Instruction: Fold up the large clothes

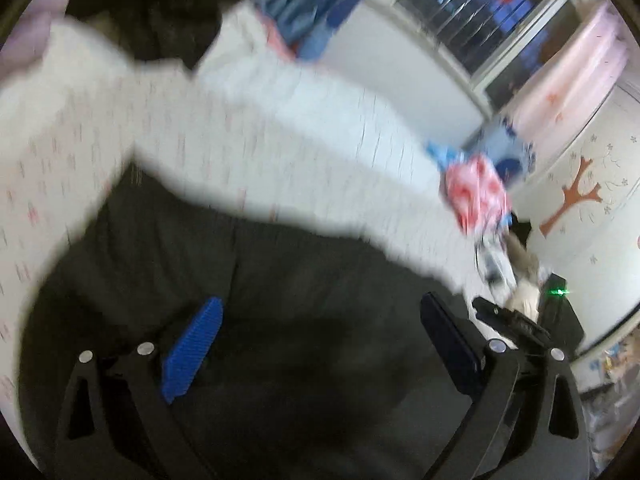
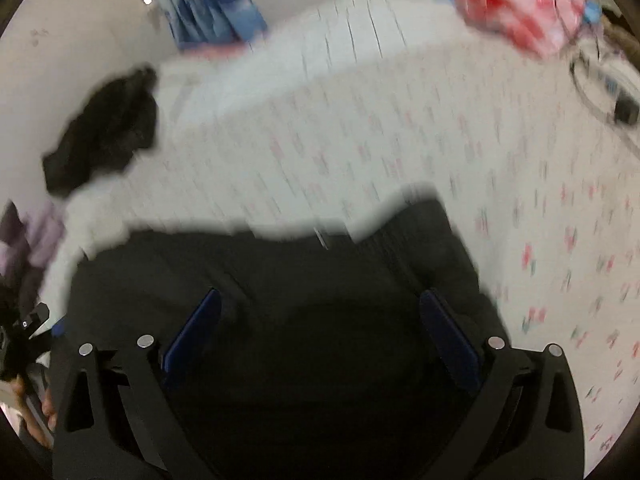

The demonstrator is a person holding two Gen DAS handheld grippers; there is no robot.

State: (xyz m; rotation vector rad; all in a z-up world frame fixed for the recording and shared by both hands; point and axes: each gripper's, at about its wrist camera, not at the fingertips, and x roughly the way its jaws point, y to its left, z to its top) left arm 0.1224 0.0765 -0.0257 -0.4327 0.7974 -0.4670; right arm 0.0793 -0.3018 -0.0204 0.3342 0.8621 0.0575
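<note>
A large dark, nearly black garment of soft fabric [image 1: 280, 320] is lying spread over a white bed sheet printed with small pink and grey marks [image 1: 240, 152], filling the lower half of both wrist views. In the right wrist view the same garment [image 2: 280, 272] is showing a ribbed strip running down its right part.

The left claw [image 1: 320, 344] is hovering over the cloth with its blue-padded fingers [image 1: 192, 352] standing spread wide, nothing pinched between them. The right claw [image 2: 320, 336] is likewise standing spread above the dark fabric, gripping nothing.

A second, smaller crumpled black cloth [image 2: 104, 128] is lying apart at the far left edge of the bed. A bunched red-and-white patterned fabric [image 2: 520, 12] is sitting at the far right corner, near a black cable [image 2: 600, 96]. Blue-and-white folded material [image 2: 212, 4] is resting against the wall beyond the bed.

Both views are motion-blurred, so no writing or label is readable. A brown tree-shaped sticker [image 1: 576, 196] is showing on the wall.
</note>
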